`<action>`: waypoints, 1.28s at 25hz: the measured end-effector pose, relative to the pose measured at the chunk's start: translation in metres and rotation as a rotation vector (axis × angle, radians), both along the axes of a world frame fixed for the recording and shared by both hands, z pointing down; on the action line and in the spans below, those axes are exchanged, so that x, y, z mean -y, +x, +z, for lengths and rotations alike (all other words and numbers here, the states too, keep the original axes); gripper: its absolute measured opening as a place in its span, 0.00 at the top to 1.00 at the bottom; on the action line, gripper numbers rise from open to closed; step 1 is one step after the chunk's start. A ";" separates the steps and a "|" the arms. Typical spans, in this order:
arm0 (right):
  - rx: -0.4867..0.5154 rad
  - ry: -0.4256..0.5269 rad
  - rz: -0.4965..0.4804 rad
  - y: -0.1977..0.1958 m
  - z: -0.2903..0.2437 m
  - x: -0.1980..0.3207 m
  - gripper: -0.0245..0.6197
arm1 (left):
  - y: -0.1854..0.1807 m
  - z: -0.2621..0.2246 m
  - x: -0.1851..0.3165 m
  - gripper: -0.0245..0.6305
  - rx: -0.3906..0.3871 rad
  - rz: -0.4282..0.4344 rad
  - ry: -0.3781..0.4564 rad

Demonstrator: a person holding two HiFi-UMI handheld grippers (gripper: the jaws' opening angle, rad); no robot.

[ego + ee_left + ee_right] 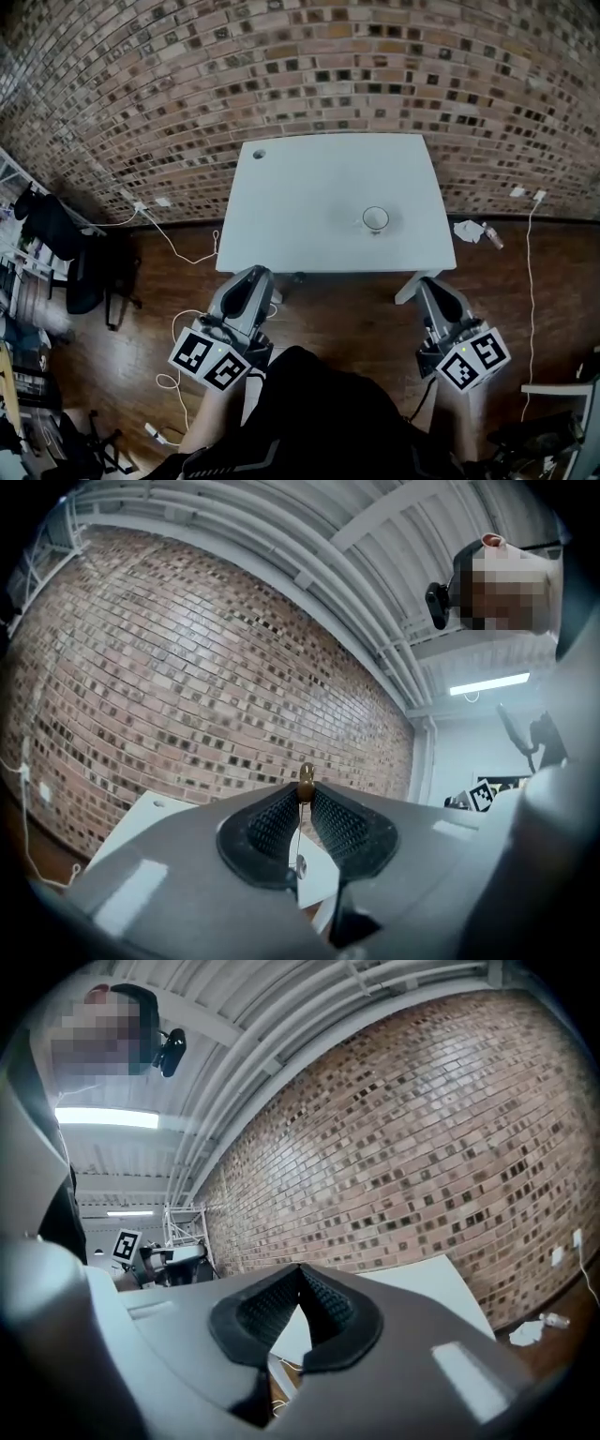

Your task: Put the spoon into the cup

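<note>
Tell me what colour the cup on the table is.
The cup is white, on a pale table. The head view shows it best.

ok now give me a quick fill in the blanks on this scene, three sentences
The left tongs pinch the spoon, while the right tongs hold ___.
The cup stands ___ on the white table.
Behind the table rises a ___ wall.

Missing words: nothing; upright; brick
</note>
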State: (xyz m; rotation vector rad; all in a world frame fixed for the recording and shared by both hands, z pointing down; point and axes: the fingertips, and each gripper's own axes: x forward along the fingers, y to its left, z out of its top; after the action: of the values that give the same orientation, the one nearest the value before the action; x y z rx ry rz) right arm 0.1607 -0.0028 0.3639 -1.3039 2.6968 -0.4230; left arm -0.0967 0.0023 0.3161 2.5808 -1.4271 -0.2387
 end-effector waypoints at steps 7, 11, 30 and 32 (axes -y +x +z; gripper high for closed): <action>-0.011 -0.023 0.042 -0.017 0.009 0.053 0.95 | -0.029 0.016 0.057 0.91 -0.027 0.008 -0.033; -0.045 -0.018 0.043 -0.041 -0.003 0.081 0.95 | -0.039 0.014 0.101 0.91 -0.017 0.055 -0.034; -0.120 -0.103 0.044 -0.028 0.031 0.210 0.95 | 0.023 0.066 0.235 0.91 -0.027 0.178 -0.152; -0.146 -0.091 0.014 -0.020 0.035 0.220 0.95 | 0.039 0.069 0.241 0.91 -0.009 0.171 -0.154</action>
State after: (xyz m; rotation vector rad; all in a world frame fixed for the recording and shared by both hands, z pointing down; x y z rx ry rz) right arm 0.1402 -0.2233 0.3991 -1.4300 2.8148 -0.4720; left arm -0.0576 -0.2385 0.3854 2.5525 -1.1639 -0.1112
